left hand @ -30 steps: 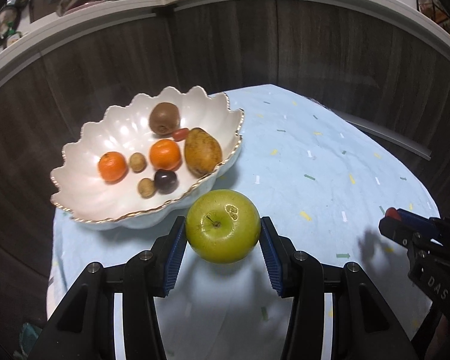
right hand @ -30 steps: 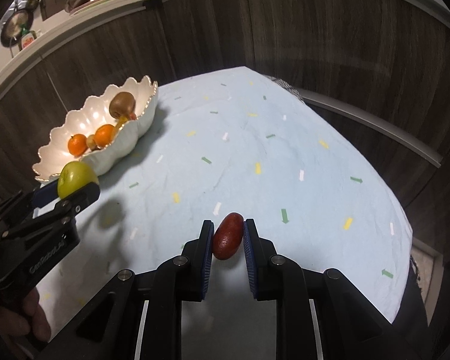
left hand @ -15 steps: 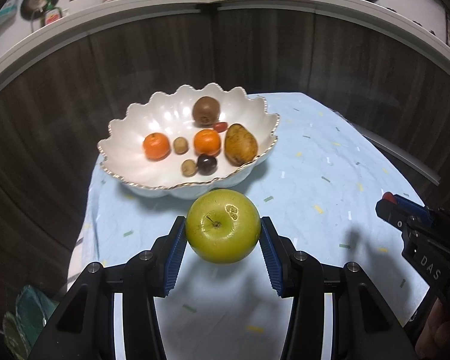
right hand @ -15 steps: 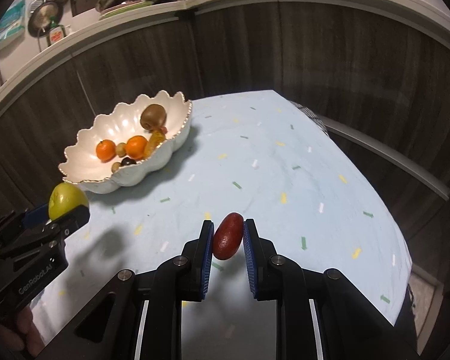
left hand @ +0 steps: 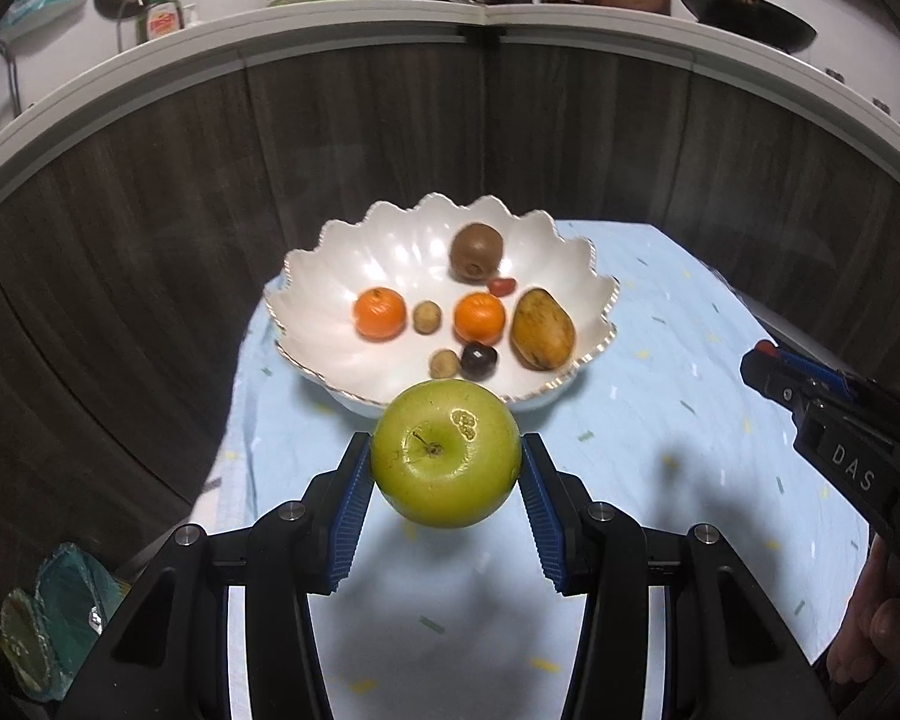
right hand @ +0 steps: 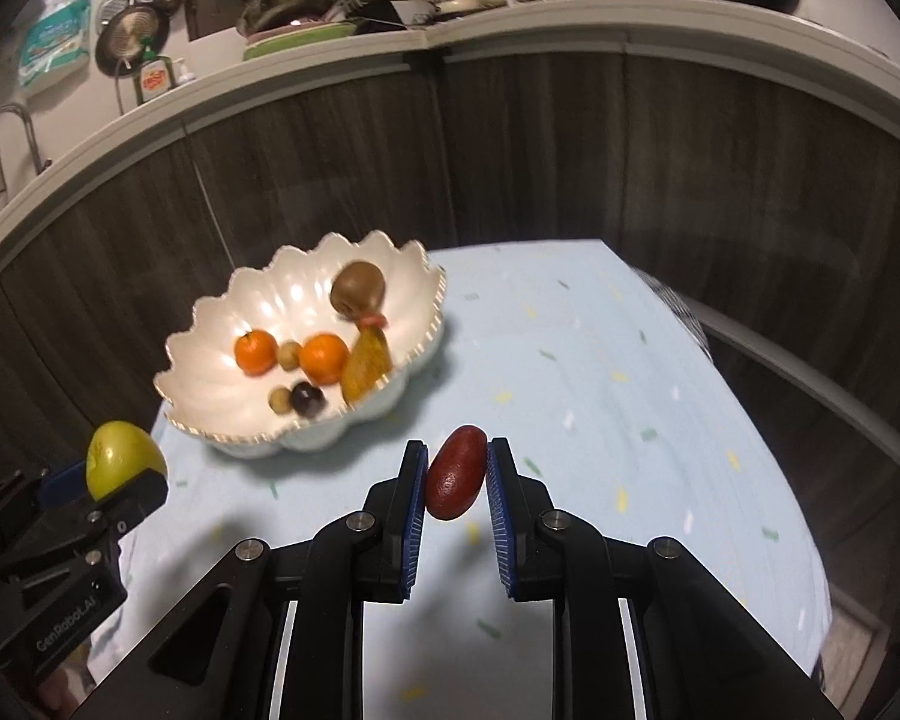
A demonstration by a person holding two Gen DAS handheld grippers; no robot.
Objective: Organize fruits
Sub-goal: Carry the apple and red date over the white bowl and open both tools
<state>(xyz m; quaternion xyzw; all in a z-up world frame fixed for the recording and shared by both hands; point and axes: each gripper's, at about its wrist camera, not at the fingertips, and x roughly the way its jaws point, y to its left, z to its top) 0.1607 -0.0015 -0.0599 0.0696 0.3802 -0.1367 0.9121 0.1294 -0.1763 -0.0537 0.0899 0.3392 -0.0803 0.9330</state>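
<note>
My left gripper (left hand: 445, 468) is shut on a green apple (left hand: 446, 453) and holds it in the air just in front of the white scalloped bowl (left hand: 324, 276). The bowl holds two oranges, a kiwi (left hand: 476, 252), a brownish pear (left hand: 541, 329), a dark plum and several small fruits. My right gripper (right hand: 456, 480) is shut on a dark red oval fruit (right hand: 456, 479), above the table, right of and nearer than the bowl (right hand: 210, 324). The left gripper and apple (right hand: 123, 457) show at the left of the right wrist view.
The bowl stands at the far left corner of a table under a light blue patterned cloth (left hand: 678, 324). Dark wood panels (left hand: 150, 210) curve behind the table, topped by a counter with dishes. The right gripper's body (left hand: 840, 420) shows at the right of the left wrist view.
Both grippers have risen and tilted up, still holding their fruits. The bowl now sits nearer the centre of both views.
</note>
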